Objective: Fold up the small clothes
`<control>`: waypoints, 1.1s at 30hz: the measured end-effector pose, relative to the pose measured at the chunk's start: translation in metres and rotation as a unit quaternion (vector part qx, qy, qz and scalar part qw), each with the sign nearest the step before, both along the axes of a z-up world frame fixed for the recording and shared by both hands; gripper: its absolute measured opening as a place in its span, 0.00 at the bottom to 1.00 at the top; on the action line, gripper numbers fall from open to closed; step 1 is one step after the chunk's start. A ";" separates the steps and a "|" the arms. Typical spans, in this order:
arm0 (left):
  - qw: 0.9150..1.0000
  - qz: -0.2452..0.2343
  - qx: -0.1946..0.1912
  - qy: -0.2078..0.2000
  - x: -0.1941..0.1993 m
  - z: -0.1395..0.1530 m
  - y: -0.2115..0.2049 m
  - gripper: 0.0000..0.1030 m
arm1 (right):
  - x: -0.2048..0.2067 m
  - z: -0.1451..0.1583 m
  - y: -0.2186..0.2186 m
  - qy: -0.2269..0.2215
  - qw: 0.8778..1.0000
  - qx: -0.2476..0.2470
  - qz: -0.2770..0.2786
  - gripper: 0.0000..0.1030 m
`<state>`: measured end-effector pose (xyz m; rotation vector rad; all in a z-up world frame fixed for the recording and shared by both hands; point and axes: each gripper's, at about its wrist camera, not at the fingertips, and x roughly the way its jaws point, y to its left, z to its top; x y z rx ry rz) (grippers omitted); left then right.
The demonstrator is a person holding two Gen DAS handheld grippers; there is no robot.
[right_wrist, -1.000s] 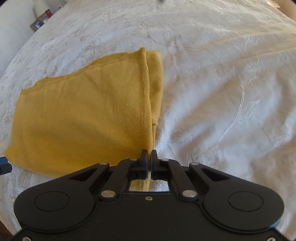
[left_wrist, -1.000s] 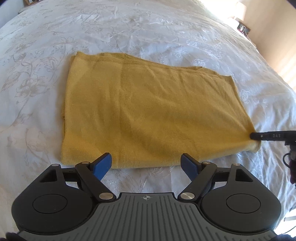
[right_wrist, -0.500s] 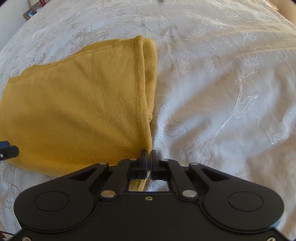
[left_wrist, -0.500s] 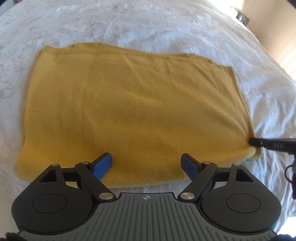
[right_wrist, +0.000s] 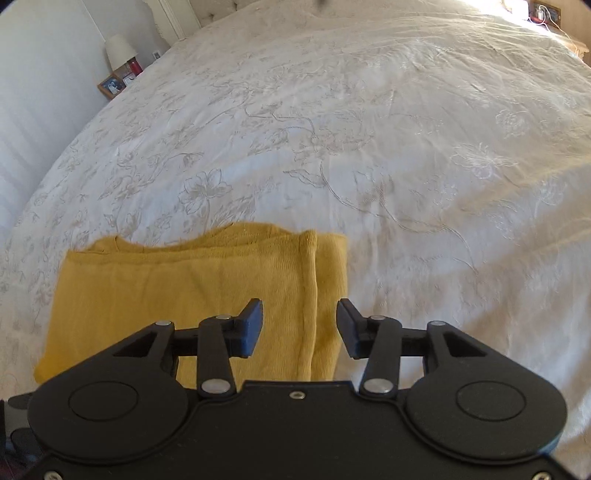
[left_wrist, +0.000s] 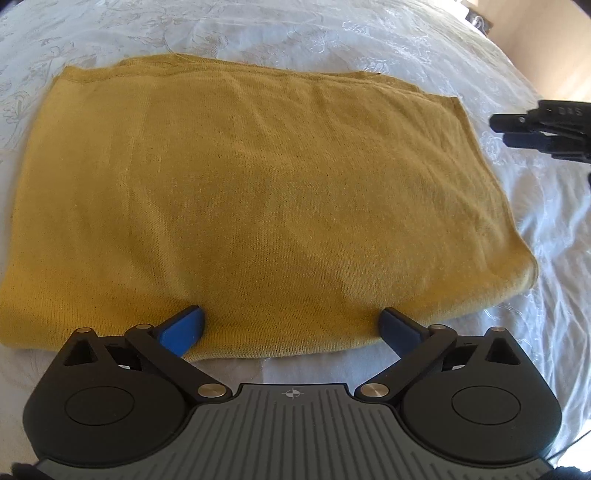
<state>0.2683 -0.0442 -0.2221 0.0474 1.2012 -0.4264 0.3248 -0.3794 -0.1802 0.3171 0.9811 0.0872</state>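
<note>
A mustard-yellow knit garment lies folded flat as a rough rectangle on the white bedspread. My left gripper is open, its blue fingers spread wide over the garment's near edge, and it holds nothing. My right gripper is open and empty above the garment's right folded edge. It also shows in the left wrist view, raised off to the right of the cloth, apart from it.
The white embroidered bedspread stretches far beyond the garment. A bedside table with a lamp and a picture frame stands at the far left of the right wrist view.
My right gripper has opened, let go of the garment's right corner and lifted away. My left gripper has moved forward, so its open fingers now sit over the near edge.
</note>
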 end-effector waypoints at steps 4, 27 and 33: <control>1.000 0.008 -0.003 -0.002 0.000 0.000 0.000 1.00 | 0.017 -0.019 0.004 0.021 1.000 0.005 0.016 0.52; 0.997 0.021 -0.039 -0.064 0.027 0.058 -0.009 1.00 | -0.045 -0.016 -0.023 0.023 0.998 0.061 -0.025 0.77; 0.996 0.050 -0.018 -0.068 0.081 0.049 -0.016 1.00 | -0.065 -0.030 -0.025 0.049 0.991 0.111 -0.049 0.84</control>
